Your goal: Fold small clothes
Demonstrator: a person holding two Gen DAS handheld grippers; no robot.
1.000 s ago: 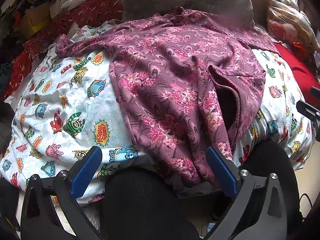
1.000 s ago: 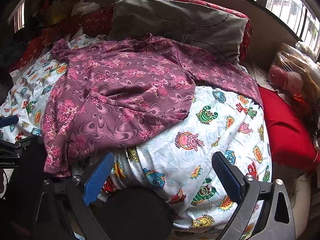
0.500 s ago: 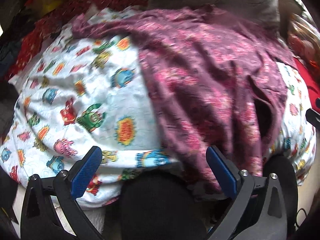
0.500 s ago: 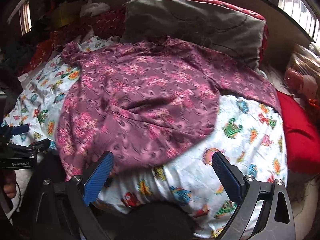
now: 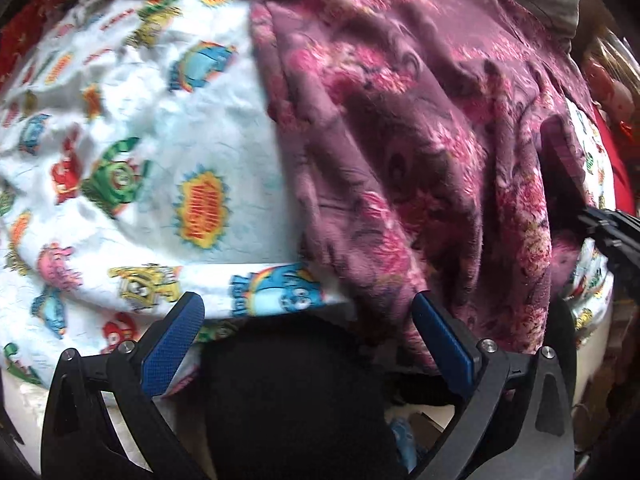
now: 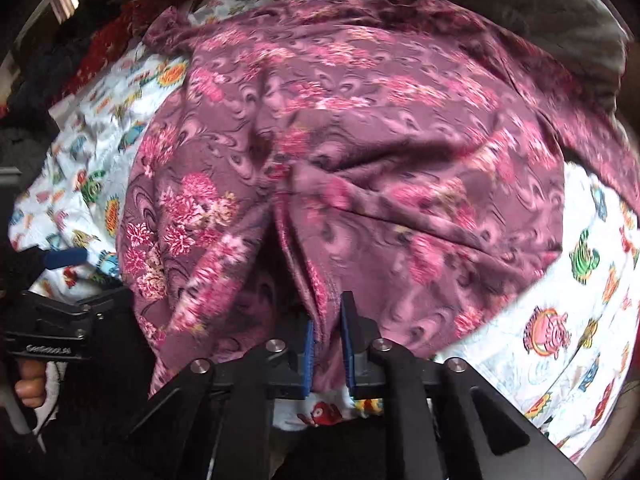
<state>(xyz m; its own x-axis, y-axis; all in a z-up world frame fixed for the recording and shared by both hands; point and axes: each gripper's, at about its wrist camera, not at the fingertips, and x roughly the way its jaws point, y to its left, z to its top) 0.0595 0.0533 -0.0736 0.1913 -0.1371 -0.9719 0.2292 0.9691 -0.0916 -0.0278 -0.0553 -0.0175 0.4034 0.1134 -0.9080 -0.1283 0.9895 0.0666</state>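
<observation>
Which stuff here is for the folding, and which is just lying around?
For the folding:
purple flowery garment
right gripper, pinching its hem
left gripper, open by the edge

Just lying around:
cartoon blanket underneath
grey pillow
red cushion

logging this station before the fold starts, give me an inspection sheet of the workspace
surface: white cartoon-print quilt, rumpled, on a bed
job's things: maroon floral garment, spread crumpled over the quilt, its near edge hanging off the front
clutter: grey pillow behind the garment; red cushion at the right edge
grippers: left claw open, holding nothing; right claw shut on the garment's near edge
cables: nothing seen
surroundings: dim and blurred, red patterned fabric at far left
</observation>
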